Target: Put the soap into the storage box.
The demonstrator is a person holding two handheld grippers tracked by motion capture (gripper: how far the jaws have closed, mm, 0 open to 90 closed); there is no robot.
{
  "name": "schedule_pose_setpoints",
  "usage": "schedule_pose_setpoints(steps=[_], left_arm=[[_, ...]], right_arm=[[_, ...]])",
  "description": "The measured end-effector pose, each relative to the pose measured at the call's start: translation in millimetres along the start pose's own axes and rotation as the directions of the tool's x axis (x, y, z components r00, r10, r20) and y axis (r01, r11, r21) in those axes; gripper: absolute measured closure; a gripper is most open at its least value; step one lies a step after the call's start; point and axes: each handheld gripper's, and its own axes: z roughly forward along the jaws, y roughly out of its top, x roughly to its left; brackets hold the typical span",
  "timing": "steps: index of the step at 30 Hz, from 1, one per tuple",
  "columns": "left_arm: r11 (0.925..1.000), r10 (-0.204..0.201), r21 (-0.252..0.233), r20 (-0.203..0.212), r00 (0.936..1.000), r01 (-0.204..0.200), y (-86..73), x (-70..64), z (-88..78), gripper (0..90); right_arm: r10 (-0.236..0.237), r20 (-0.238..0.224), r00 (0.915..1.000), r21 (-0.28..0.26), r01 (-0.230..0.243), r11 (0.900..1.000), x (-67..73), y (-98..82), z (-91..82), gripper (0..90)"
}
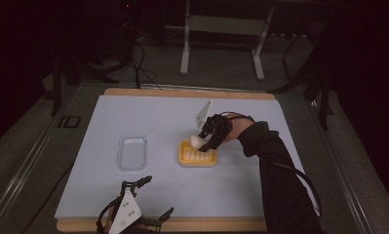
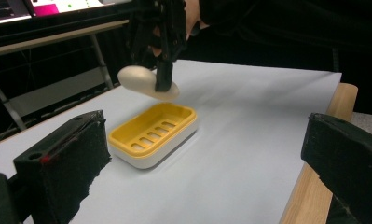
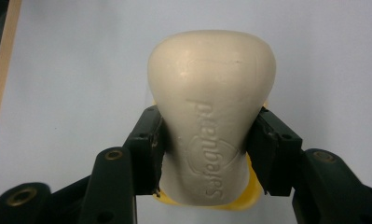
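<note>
A: Where is the bar of soap (image 3: 211, 126)?
B: It sits clamped between the pads of the right gripper (image 1: 209, 139), a little right of the middle of the high view. In the right gripper view the two black jaws press on its sides, and its embossed face looks at the camera.
A: And the yellow soap dish (image 2: 152, 133)?
B: It stands on the pale table sheet (image 1: 241, 180), directly under the soap. In the left gripper view the soap hangs just above the dish's far end, apart from it.
A: What about the left gripper (image 1: 153, 197)?
B: It is at the bottom left of the high view, near the wooden table edge (image 2: 314, 186), with its jaws spread wide and nothing between them.
A: Anything else?
B: A clear plastic tray (image 1: 132, 152) lies left of the dish, well apart from it.
</note>
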Motion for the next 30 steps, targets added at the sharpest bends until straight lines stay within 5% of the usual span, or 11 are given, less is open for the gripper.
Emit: schedule_pose_setpoints(steps=[16, 30], left_arm=[[1.0, -0.001, 0.001, 0.004, 1.0, 0.001, -0.2, -0.3, -0.3, 0.9], [1.0, -0.001, 0.001, 0.006, 1.0, 0.001, -0.1, -0.5, 0.2, 0.9]], right_arm=[[0.02, -0.028, 0.9994, 0.061, -0.018, 0.998, -5.5, -12.5, 42.8, 49.5], [0.055, -0.045, 0.9975, 0.077, -0.051, 0.996, -8.0, -15.9, 57.3, 49.4]])
